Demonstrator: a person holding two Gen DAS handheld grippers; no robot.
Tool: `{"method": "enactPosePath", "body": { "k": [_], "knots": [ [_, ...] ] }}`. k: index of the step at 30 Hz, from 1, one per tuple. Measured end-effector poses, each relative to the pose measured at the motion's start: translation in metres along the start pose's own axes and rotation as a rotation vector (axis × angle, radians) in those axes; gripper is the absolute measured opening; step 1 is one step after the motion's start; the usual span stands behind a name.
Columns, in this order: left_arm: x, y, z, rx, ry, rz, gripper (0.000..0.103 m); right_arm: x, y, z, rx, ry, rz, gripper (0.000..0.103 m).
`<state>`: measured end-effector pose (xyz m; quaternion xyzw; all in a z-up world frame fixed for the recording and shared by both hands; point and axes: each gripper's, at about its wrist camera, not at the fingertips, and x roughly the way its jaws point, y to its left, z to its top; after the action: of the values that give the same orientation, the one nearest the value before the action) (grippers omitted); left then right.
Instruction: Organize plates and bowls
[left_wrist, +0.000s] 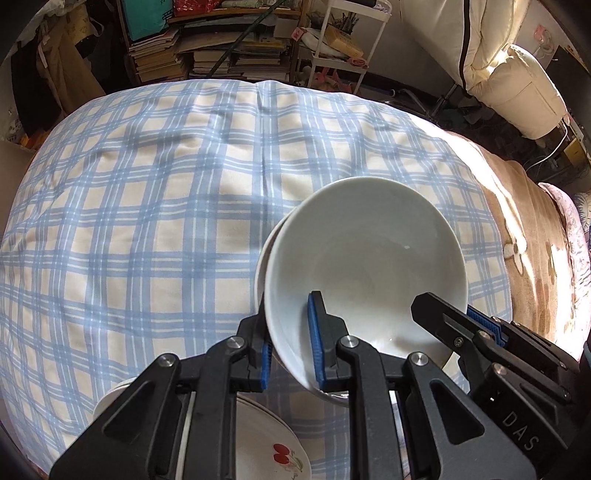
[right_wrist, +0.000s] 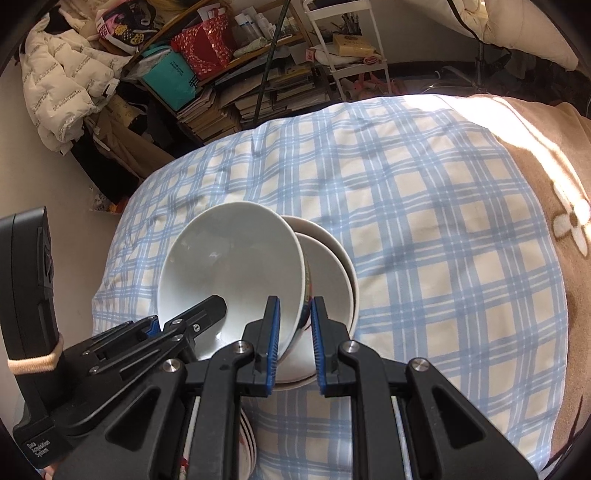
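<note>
Nearest me, a cherry-printed plate (left_wrist: 273, 448) lies under my left tool (left_wrist: 290, 352). Both my tools straddle the rim of the same tilted white bowl (left_wrist: 364, 273): the left on its near-left edge, my right tool (right_wrist: 294, 338) on its right edge. I cannot tell how firmly either pinches. The bowl leans in stacked bowls (right_wrist: 332, 266) on the checked bed cover (right_wrist: 424, 221).

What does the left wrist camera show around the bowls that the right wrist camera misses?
Left wrist only: a cherry-print plate below the left gripper, whose pads straddle the tilted white bowl's rim. Right wrist only: nested bowls beneath and beside the tilted one, and the right gripper straddling its opposite rim. Both: that tilted bowl, both grippers, the blue plaid cloth.
</note>
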<state>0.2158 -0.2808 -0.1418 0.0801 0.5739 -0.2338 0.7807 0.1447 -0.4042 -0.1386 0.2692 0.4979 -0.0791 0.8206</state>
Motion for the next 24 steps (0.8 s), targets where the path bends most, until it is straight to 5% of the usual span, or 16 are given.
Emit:
{"method": "enactPosePath", "body": {
  "k": [10,24],
  "knots": [
    [0.009,-0.004,-0.006,0.07,-0.004,0.026,0.017,0.017,-0.004,-0.005,-0.025,0.031,-0.035,0.018],
    [-0.008,0.01,0.001,0.045,-0.016,-0.048,0.019,0.009,-0.005,0.002,-0.069,0.023,-0.064,0.022]
  ]
}}
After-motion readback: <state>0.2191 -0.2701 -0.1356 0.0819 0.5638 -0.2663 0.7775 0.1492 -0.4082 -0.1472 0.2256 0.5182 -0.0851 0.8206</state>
